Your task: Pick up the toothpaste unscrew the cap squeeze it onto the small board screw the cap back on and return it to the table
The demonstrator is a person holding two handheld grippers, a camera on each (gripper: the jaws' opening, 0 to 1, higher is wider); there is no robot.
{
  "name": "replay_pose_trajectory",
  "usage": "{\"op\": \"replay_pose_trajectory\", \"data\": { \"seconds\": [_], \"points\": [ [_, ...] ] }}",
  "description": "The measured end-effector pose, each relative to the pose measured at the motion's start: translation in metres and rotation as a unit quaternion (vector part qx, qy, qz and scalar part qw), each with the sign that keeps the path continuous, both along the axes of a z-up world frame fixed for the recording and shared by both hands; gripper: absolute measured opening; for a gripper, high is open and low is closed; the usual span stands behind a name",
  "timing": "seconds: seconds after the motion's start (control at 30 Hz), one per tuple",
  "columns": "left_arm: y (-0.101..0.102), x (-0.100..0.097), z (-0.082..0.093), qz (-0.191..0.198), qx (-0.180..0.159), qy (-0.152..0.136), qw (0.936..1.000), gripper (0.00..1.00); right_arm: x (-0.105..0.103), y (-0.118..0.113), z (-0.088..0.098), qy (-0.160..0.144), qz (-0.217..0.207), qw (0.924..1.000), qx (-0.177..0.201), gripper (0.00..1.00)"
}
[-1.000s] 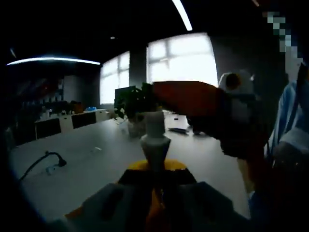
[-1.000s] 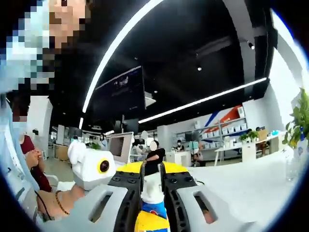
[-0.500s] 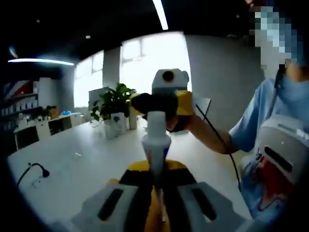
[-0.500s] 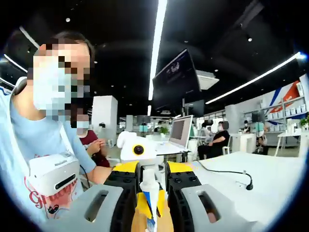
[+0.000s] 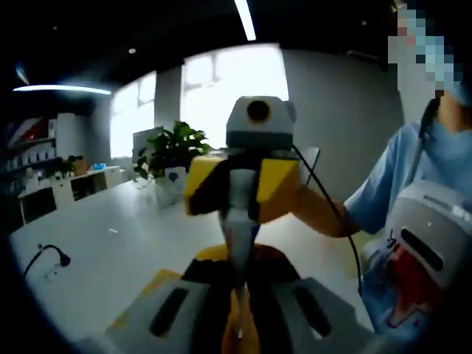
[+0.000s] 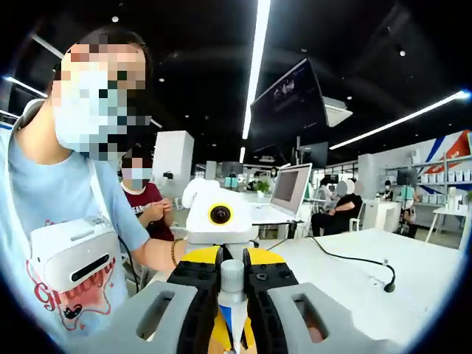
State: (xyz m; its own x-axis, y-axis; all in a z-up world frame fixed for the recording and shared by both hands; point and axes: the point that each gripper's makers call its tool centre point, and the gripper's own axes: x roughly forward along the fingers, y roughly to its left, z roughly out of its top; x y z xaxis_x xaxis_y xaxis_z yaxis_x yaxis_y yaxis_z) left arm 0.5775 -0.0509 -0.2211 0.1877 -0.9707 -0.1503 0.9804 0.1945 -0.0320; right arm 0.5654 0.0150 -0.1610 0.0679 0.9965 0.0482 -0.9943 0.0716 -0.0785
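I hold the toothpaste tube (image 5: 237, 236) upright in my left claw (image 5: 237, 295), jaws closed on its body well above the white surface (image 5: 110, 251), so the cap (image 6: 231, 276) faces my other hand. My right claw (image 5: 240, 186) comes in from twelve o'clock, jaws closed around the cap, probably gripping it, though blur hides the contact. I judge this the unscrewing step.

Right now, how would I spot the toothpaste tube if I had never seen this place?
Start at the long white table; above its near edge two yellow-and-black grippers point at each other, the left gripper and the right gripper. Between them stands the slim white toothpaste tube, clamped at both ends. It alone tapers to a white screw cap.
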Motion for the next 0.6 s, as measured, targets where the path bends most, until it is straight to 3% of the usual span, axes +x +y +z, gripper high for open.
{"op": "replay_pose_trajectory", "data": {
  "seconds": [0.1, 0.17, 0.23, 0.33, 0.4, 0.6],
  "points": [
    [0.000, -0.001, 0.000, 0.010, -0.002, -0.012, 0.9999, 0.05, 0.003, -0.002, 0.001, 0.008, -0.037, 0.9991, 0.017, 0.10],
    [0.002, 0.006, -0.002, 0.050, 0.020, -0.053, 0.9971, 0.05, 0.012, -0.006, -0.002, 0.001, -0.088, 0.9961, 0.007, 0.10],
    [0.004, 0.010, -0.002, 0.080, 0.034, -0.073, 0.9935, 0.05, 0.016, -0.007, -0.003, -0.009, -0.137, 0.9905, -0.004, 0.10],
    [0.005, 0.015, -0.002, 0.119, 0.040, -0.076, 0.9891, 0.05, 0.022, -0.009, -0.004, 0.014, -0.207, 0.9781, 0.003, 0.10],
    [0.004, 0.017, -0.003, 0.138, 0.037, -0.068, 0.9874, 0.05, 0.030, -0.015, -0.004, 0.034, -0.262, 0.9643, 0.014, 0.10],
    [0.003, 0.017, -0.001, 0.162, 0.018, -0.060, 0.9849, 0.05, 0.035, -0.023, -0.002, 0.027, -0.351, 0.9359, 0.013, 0.10]
  ]
}}
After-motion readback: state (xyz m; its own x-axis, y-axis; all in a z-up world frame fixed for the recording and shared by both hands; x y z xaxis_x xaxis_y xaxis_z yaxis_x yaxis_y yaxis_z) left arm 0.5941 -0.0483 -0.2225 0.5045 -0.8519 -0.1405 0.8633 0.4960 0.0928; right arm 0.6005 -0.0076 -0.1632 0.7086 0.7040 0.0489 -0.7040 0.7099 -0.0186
